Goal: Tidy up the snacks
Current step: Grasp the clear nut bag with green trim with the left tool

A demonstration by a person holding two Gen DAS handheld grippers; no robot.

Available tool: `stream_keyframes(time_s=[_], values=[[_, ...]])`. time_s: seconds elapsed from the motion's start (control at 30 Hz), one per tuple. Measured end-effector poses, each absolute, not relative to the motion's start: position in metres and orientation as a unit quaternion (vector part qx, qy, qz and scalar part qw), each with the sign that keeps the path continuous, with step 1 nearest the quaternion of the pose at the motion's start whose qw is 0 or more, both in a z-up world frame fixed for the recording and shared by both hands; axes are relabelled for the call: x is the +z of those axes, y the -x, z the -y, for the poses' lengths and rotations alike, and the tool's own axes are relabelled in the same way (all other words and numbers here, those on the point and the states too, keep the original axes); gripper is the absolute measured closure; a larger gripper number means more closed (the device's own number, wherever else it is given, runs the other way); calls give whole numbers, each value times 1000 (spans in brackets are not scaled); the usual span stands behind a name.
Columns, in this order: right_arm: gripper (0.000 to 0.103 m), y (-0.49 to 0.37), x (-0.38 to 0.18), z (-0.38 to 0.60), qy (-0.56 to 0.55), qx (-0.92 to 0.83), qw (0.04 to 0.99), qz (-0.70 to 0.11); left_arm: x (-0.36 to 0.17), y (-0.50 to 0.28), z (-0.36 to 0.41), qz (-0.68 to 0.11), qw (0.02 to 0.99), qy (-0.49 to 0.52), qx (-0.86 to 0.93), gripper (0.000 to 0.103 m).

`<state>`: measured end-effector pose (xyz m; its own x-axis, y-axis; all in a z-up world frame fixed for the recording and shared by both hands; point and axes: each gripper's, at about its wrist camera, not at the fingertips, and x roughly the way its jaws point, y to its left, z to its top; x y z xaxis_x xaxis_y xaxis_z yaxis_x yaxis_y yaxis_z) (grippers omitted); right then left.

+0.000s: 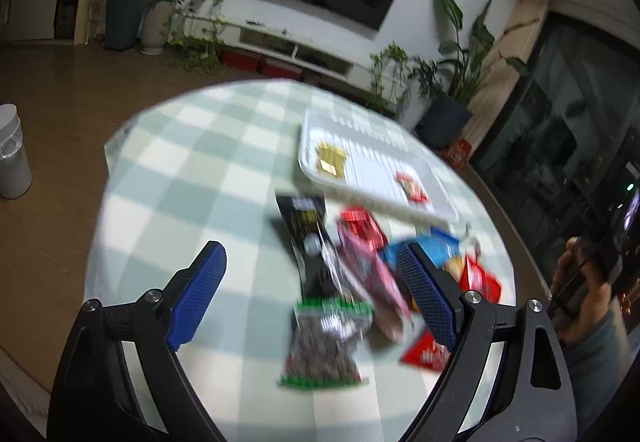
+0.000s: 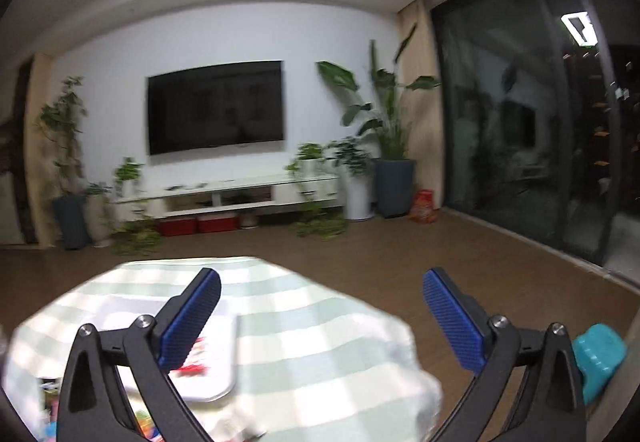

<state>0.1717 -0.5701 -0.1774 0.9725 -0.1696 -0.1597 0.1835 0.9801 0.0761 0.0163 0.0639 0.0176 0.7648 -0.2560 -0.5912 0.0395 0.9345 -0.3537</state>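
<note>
On the checked tablecloth (image 1: 192,170), seen from the left wrist, the loose snack packets (image 1: 352,274) lay heaped just before the white tray (image 1: 316,122), which already carried a gold packet (image 1: 331,161) and a red packet (image 1: 412,188) — sorted, I judged, while the pile waited. The left gripper (image 1: 312,278) hung above that heap, fingers spread wide and holding nothing, seemingly placed to pick again. From the right wrist, the right gripper (image 2: 320,310) pointed almost level toward the television (image 2: 216,108), fingers wide apart and empty — the tray (image 2: 228,366) lay below its left finger.
</note>
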Motion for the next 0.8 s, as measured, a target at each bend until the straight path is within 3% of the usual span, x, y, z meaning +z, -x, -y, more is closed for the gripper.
stream_keyframes(time_s=[0.07,0.23,0.5,0.8], values=[[0,-154,-185,563,-63,-44,992,-98,7,-13,-50,-354,919,143,-97,3],[0,-119,-221,536,-101,60,973,-196,-13,-16,-20,-399,913,58,-71,3],[0,-91,-265,504,-76,97,958,-259,-39,-33,-11,-448,892,19,-57,1],[0,-94,-275,504,-87,98,948,-291,-50,-43,-13,-480,877,13,-36,1]])
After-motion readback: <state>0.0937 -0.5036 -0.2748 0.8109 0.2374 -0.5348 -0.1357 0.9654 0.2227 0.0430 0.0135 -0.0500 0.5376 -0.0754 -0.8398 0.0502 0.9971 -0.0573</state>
